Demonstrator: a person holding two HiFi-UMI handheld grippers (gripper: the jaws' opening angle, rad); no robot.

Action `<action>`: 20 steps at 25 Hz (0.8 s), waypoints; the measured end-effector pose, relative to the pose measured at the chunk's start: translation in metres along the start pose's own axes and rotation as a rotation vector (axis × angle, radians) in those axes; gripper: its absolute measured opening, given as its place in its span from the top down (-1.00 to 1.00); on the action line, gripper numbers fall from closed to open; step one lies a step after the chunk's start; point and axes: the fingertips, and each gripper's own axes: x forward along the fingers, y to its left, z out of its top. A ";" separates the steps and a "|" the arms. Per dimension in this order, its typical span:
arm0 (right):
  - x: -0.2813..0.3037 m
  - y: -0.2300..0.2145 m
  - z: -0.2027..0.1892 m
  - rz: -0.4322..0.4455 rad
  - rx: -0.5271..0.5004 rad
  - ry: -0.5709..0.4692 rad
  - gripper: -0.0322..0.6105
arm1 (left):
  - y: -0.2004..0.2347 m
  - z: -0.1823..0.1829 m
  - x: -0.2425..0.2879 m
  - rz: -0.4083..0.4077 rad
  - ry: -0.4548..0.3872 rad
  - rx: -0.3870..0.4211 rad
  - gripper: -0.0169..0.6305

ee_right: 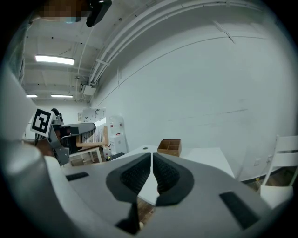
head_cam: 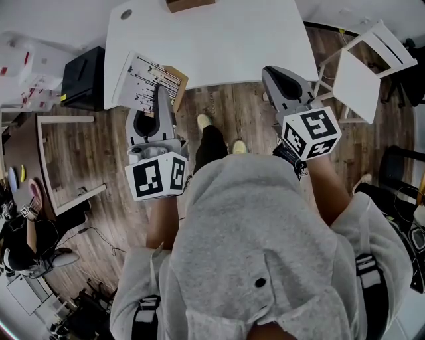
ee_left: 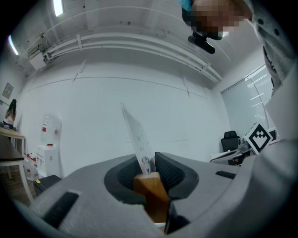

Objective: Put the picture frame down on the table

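Observation:
The picture frame [head_cam: 147, 82] has a wooden edge and a white print with dark marks. It hangs tilted over the near left corner of the white table [head_cam: 219, 40]. My left gripper [head_cam: 163, 93] is shut on its wooden edge. In the left gripper view the wood block [ee_left: 148, 187] sits between the jaws and the print [ee_left: 138, 135] rises above them. My right gripper [head_cam: 273, 72] is held over the table's near right edge. Its jaws [ee_right: 152, 170] are shut with nothing between them. The right gripper view also shows the held frame [ee_right: 91, 134] at the left.
A wooden organiser box [head_cam: 190, 4] stands at the table's far edge, also seen as the box [ee_right: 170, 147]. A white chair [head_cam: 362, 74] is to the right of the table. A black box [head_cam: 83, 76] and an open wooden frame [head_cam: 53, 166] lie on the floor at the left.

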 end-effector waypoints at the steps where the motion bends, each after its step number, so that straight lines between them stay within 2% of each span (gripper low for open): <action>1: 0.000 0.000 0.000 -0.003 0.000 0.000 0.80 | 0.000 -0.001 0.000 -0.003 -0.001 -0.001 0.69; 15: 0.012 0.004 -0.004 -0.016 -0.015 -0.021 0.80 | 0.009 -0.012 0.007 -0.020 -0.019 -0.002 0.69; 20: 0.039 -0.005 -0.004 -0.015 -0.010 -0.006 0.80 | 0.022 -0.022 0.033 -0.024 0.000 -0.003 0.69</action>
